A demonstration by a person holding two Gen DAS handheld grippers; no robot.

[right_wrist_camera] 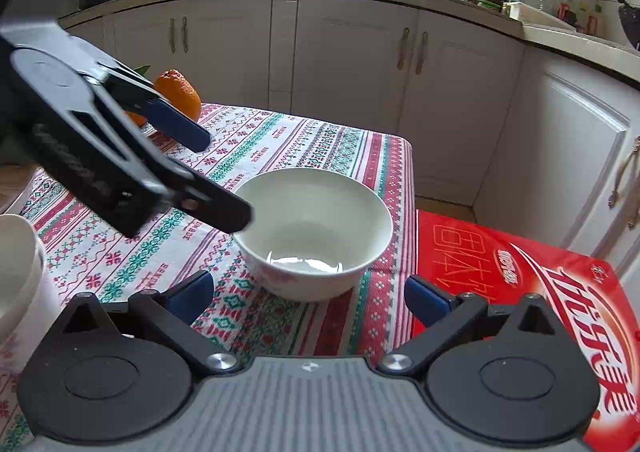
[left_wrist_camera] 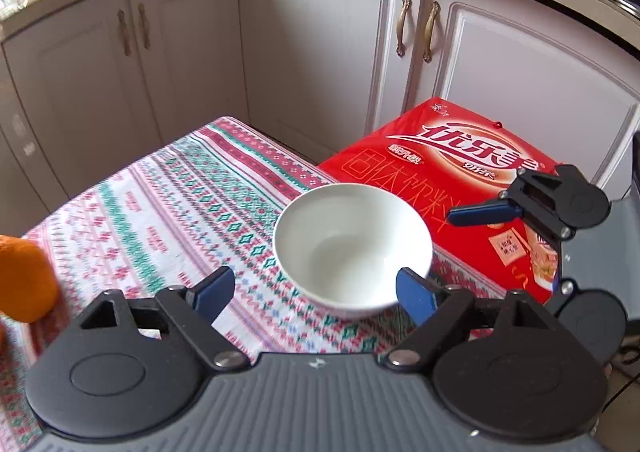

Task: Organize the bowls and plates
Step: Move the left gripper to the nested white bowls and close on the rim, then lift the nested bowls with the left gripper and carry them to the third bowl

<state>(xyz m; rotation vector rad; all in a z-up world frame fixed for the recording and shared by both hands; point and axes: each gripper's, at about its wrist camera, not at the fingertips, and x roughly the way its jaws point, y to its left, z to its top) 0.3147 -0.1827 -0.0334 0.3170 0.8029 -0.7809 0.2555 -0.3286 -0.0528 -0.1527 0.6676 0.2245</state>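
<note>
White bowl [right_wrist_camera: 316,232] with faint pink motif on its outer wall, tablecloth [left_wrist_camera: 168,203] — white with red, pink and green geometric bands, red box [left_wrist_camera: 460,155] with white lettering, orange fruit [right_wrist_camera: 180,93], off-white cabinets [left_wrist_camera: 320,51], blue gripper fingertips [right_wrist_camera: 192,294] — black linkages.

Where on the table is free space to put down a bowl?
The cloth between the orange and the white bowl is bare. The near corner is crowded: bowl, left gripper, red box alongside.
</note>
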